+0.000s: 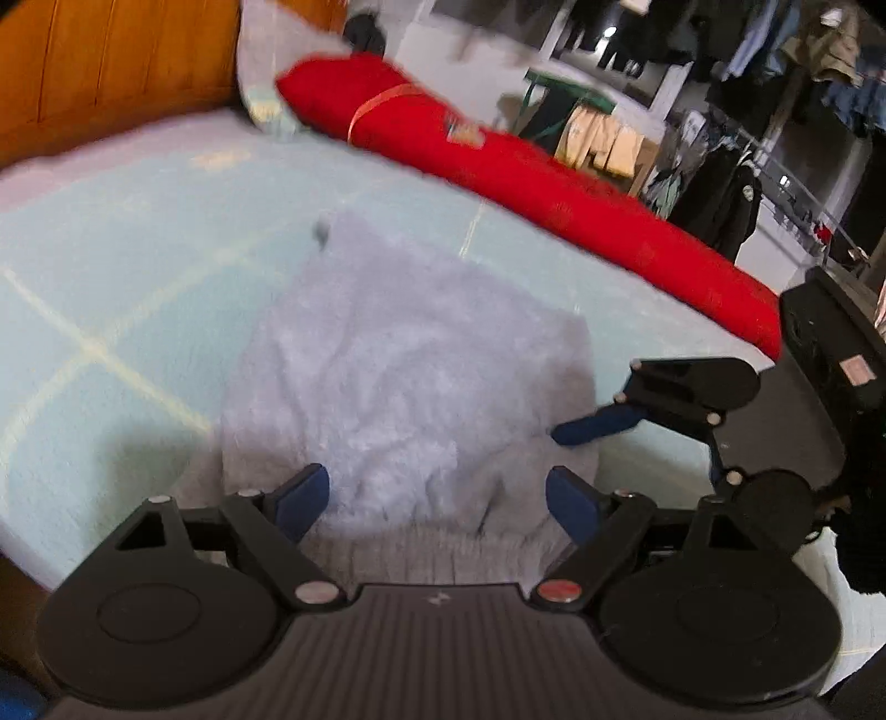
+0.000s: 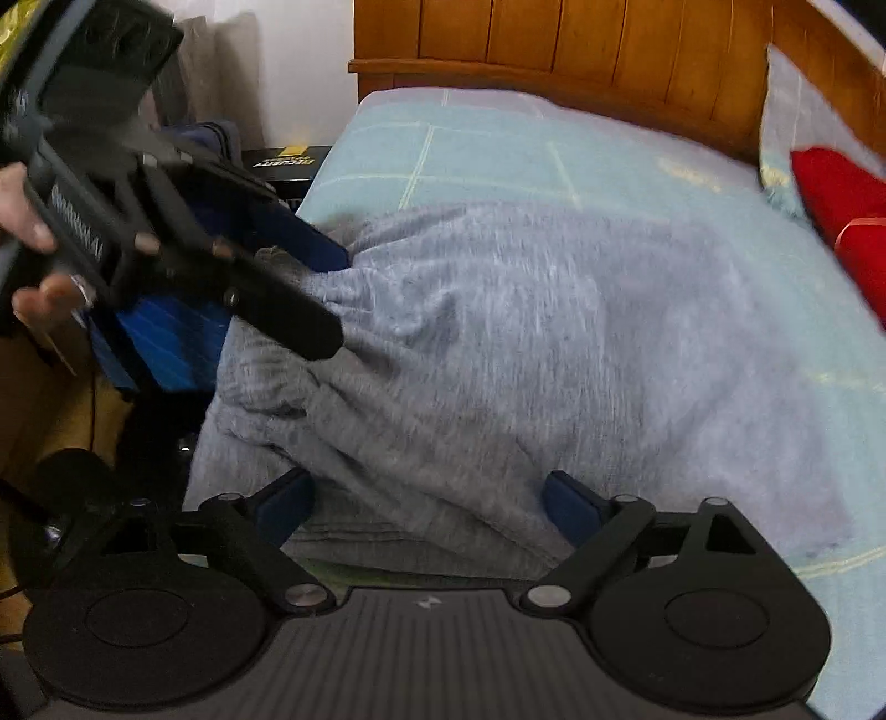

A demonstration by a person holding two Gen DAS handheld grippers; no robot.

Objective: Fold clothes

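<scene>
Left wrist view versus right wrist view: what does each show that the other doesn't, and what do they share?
Only the left wrist view: a clothes rack hung with dark garments, and the right gripper seen from outside. Only the right wrist view: a hand holding the left gripper, and a black box beside the bed. Both: the grey garment on the light blue bedsheet, the wooden headboard, the red cushion, and open jaws.
</scene>
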